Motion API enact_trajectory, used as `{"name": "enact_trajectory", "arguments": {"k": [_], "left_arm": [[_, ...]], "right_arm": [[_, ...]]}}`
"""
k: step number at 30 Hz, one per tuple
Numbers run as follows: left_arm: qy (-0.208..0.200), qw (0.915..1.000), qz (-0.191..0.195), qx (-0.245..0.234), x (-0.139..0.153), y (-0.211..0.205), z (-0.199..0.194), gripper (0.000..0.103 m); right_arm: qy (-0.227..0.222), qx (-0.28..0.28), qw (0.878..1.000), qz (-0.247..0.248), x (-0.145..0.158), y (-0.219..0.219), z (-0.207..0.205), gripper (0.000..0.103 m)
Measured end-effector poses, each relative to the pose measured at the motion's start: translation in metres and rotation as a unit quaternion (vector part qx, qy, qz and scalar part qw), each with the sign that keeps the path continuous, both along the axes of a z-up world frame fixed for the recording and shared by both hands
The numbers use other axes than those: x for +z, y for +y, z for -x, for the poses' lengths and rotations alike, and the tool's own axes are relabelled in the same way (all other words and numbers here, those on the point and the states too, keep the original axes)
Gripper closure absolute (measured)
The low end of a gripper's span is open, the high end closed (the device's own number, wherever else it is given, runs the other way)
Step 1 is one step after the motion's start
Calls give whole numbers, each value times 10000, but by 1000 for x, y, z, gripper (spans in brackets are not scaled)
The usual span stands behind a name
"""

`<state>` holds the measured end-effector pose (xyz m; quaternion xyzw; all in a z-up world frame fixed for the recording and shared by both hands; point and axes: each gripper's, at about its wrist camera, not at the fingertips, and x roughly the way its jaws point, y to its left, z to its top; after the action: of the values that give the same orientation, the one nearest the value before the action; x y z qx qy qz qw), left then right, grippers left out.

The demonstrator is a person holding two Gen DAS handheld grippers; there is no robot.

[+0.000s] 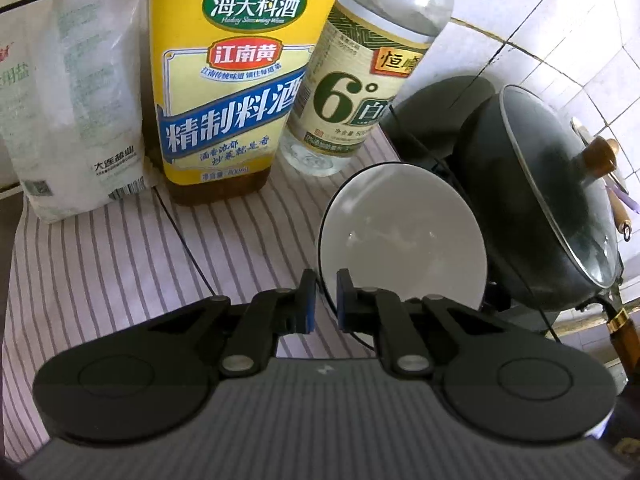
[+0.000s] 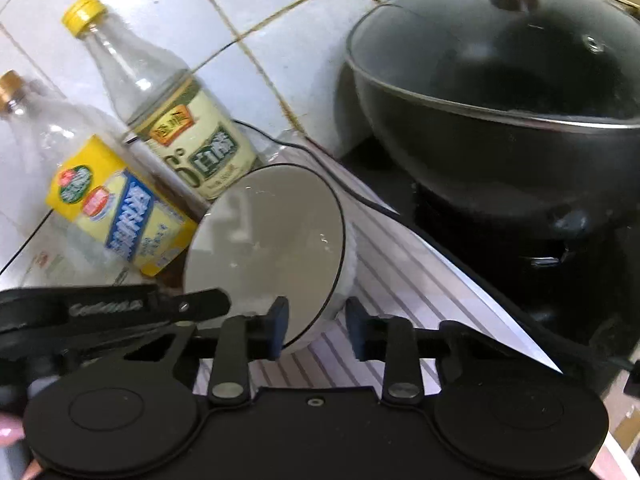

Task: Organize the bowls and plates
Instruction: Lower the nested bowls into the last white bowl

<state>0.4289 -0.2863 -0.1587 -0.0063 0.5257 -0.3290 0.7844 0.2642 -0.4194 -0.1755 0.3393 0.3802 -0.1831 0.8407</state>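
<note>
Step in hand: gripping the white bowl at its near rim. The left gripper is clamped on that rim, one pad inside, one outside. The right gripper straddles the rim with jaws apart, pads not pressing. Both point steeply downward. The bowl sits tilted on the striped cloth, just beside the wok, with the bottles behind. Next move likely requires a steady lift clear of the wok.
</note>
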Motion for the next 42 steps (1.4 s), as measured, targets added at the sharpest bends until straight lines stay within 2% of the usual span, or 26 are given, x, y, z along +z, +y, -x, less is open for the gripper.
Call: {"name": "enact_trajectory", "arguments": {"k": [3, 6, 14, 18, 22, 27, 35, 42], "left_arm": [[-153, 9998, -153, -33, 8, 3, 10, 94], [-234, 9996, -145, -19, 21, 12, 18, 94], [-496, 9981, -304, 202, 68, 40, 46, 94], [-558, 9977, -295, 262, 93, 57, 62, 94], [-623, 9971, -249, 355, 118, 76, 83, 94], [-664, 9961, -233, 527, 139, 101, 110, 94], [-762, 9932, -398, 788, 138, 130, 155, 94], [-363, 9939, -304, 998, 111, 143, 176, 93]], "right_arm": [[25, -10, 9997, -229, 0, -1, 3, 74], [11, 111, 9997, -205, 9, 6, 6, 75], [-266, 450, 9979, -375, 48, 26, 26, 75], [-399, 413, 9956, -742, 70, 31, 48, 75], [-613, 559, 9946, -617, 101, 47, 66, 75], [-627, 830, 9930, -568, 124, 61, 84, 76], [-522, 1450, 9877, -282, 120, 86, 106, 76], [-372, 1705, 9842, 314, 107, 105, 123, 76]]}}
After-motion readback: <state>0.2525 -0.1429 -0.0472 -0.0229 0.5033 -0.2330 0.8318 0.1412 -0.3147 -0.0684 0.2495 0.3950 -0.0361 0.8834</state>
